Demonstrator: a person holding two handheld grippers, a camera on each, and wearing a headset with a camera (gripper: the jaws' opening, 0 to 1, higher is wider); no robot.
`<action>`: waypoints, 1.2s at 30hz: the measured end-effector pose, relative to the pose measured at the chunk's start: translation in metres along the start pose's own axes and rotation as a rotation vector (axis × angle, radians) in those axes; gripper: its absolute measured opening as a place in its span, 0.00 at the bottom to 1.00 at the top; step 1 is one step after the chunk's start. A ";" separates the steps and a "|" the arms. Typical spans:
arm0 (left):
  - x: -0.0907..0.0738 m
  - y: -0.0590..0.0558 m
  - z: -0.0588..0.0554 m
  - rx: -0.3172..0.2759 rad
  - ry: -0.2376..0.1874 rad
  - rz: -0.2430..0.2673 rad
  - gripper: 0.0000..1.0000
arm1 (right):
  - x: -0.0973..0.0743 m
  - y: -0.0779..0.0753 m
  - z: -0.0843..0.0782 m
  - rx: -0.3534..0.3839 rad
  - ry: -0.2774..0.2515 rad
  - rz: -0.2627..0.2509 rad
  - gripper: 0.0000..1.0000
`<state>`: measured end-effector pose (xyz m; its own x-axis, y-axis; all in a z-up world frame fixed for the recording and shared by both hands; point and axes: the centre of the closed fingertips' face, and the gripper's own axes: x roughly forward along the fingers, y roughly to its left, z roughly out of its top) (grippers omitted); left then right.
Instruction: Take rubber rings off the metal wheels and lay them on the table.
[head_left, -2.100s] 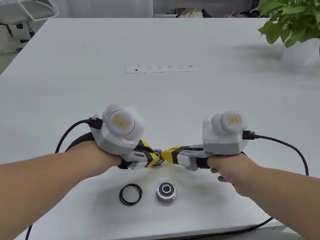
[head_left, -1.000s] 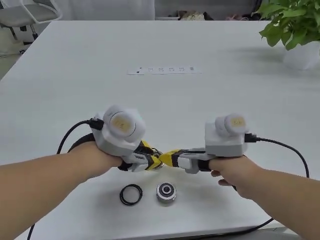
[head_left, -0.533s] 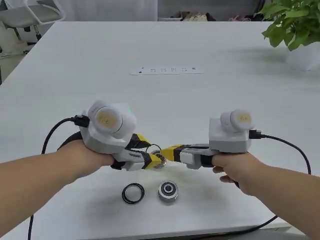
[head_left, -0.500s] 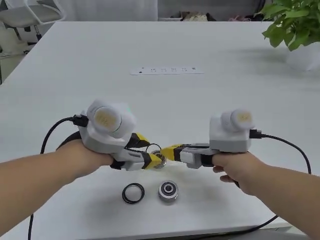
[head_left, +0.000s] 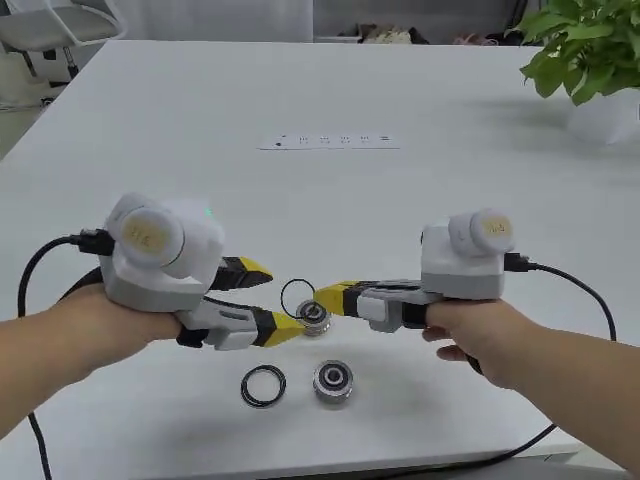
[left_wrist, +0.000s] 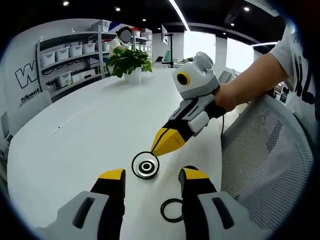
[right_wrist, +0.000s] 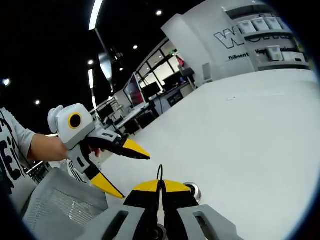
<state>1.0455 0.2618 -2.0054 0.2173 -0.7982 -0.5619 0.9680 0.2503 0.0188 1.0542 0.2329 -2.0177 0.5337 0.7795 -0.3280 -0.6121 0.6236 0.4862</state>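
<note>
- While its jaws pinch shut on the rim of a rubber ring (left_wrist: 133, 169), the right gripper (head_left: 322, 298) holds it on edge, open face toward the left gripper (left_wrist: 153, 176).
- Left gripper: jaws wide apart, empty.
- A metal wheel (head_left: 313, 315) sits just below the ring.
- A second ring (head_left: 245, 386) lies flat on the table (head_left: 400, 90) beside a second wheel (head_left: 332, 380).
</note>
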 end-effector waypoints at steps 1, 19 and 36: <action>-0.003 -0.001 0.000 -0.002 -0.002 0.000 0.43 | 0.000 0.003 0.000 -0.005 0.001 0.006 0.00; -0.046 -0.012 -0.014 -0.035 -0.032 0.017 0.59 | 0.008 0.046 -0.019 -0.042 0.089 0.126 0.00; -0.066 -0.017 -0.031 -0.054 -0.026 0.050 0.68 | 0.022 0.058 -0.054 -0.072 0.227 0.172 0.00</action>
<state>1.0106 0.3272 -1.9941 0.2691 -0.7979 -0.5394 0.9479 0.3187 0.0015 0.9987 0.2893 -2.0406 0.2791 0.8622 -0.4227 -0.7262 0.4775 0.4945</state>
